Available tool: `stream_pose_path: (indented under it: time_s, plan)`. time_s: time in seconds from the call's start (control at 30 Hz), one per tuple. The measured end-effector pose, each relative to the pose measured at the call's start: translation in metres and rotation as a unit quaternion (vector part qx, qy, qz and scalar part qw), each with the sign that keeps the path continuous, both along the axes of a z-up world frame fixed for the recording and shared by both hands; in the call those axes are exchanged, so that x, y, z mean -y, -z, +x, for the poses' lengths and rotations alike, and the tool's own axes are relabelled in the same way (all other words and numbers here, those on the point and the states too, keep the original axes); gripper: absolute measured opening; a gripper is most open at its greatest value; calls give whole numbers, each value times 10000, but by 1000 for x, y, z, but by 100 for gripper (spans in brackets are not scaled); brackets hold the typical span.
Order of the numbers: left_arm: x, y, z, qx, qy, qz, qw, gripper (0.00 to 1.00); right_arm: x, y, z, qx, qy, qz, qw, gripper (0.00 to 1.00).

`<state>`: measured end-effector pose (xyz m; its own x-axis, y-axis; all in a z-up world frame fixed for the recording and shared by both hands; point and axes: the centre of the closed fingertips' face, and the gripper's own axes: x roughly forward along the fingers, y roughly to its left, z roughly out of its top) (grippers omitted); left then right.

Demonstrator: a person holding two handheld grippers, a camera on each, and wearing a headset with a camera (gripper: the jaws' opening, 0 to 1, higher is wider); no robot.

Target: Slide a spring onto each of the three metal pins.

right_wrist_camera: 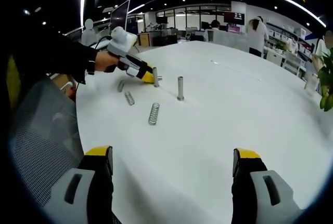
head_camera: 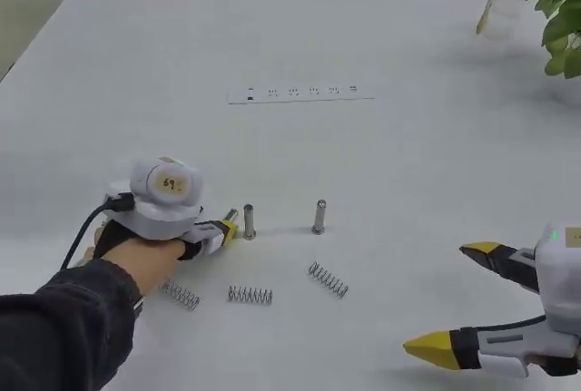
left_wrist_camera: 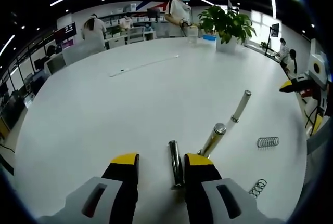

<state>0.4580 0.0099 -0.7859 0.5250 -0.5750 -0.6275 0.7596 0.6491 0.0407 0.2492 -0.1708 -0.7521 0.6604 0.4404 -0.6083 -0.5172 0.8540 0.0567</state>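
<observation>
Pins: three metal pins are on the white table [head_camera: 390,155]. Two stand upright, the first upright pin [head_camera: 249,221] just beside the tips of the left gripper [left_wrist_camera: 162,159], the second upright pin [head_camera: 320,216] apart from it to the right. The third pin [left_wrist_camera: 175,162] lies flat on the table between the left gripper's jaws.

Springs: three springs lie flat on the table, on the person's side of the pins: the left spring [head_camera: 181,294], the middle spring [head_camera: 250,295] and the right spring [head_camera: 328,279]. None is on a pin.

Left gripper: held low at the table by a hand [head_camera: 150,248]. Jaws partly open. The third pin lies in the gap, close to the right-hand finger and not clamped.

Right gripper [head_camera: 458,298]: jaws spread wide, nothing between them, well apart from pins and springs.

One power strip [head_camera: 300,93] lies further back.
</observation>
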Motion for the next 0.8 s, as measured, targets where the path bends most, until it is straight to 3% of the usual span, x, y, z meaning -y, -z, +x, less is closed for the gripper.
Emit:
stream_pose_path:
  time_s: [0.4,0.6,0.8]
  plan:
    - [12,0,5,-46,188,87,9998,17,3,2,-1,-40,56,22,10000,95]
    - [12,2,9,-124,251,94,9996,3,3,2,-1,-54,79,55,9999,94]
    - [12,2,12,-170,246,94,9995,2,3,2,-1,-49,68,46,10000,94]
